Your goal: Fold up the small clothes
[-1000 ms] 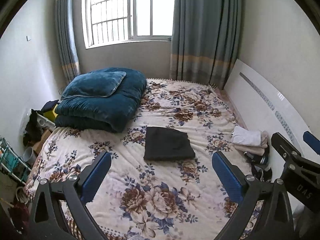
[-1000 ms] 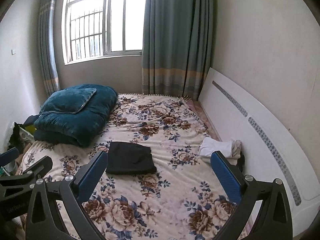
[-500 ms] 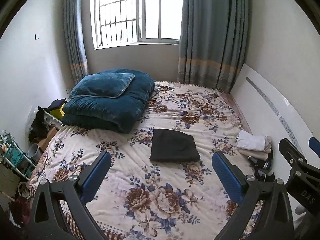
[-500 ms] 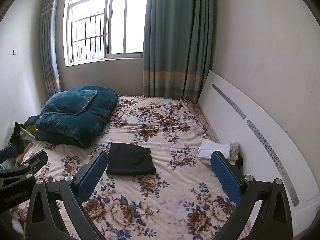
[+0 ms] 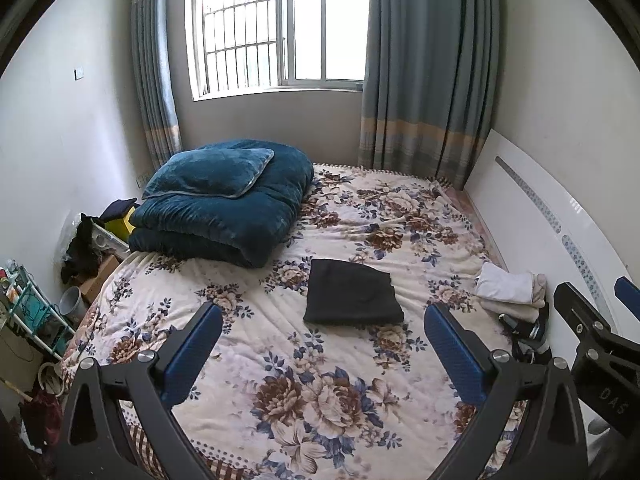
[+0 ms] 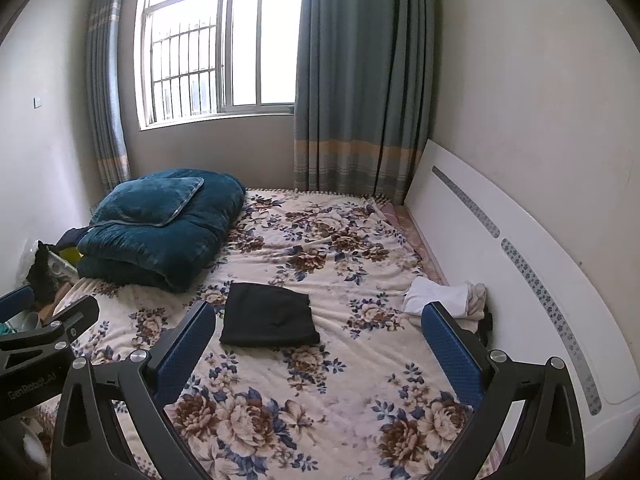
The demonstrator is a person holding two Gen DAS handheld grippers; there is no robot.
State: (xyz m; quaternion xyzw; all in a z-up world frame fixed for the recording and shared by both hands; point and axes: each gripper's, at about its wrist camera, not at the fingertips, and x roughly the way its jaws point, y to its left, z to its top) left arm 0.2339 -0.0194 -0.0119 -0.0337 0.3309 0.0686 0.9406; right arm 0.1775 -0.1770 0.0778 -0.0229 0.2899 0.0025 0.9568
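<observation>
From my left gripper (image 5: pixel 322 346) and right gripper (image 6: pixel 318 338), both spread apart and empty, I judge one flat black folded cloth garment (image 6: pixel 269 315) done at twelve o'clock, the rumpled white-and-cream cloth pile (image 6: pixel 446 298) at two o'clock left.

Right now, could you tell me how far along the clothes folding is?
One black garment already lies folded flat mid-bed. Nothing is in hand: the left gripper and right gripper are both open and empty above the bed. What seems left is the pile of light clothes by the white board, which looks only loosely stacked.
</observation>
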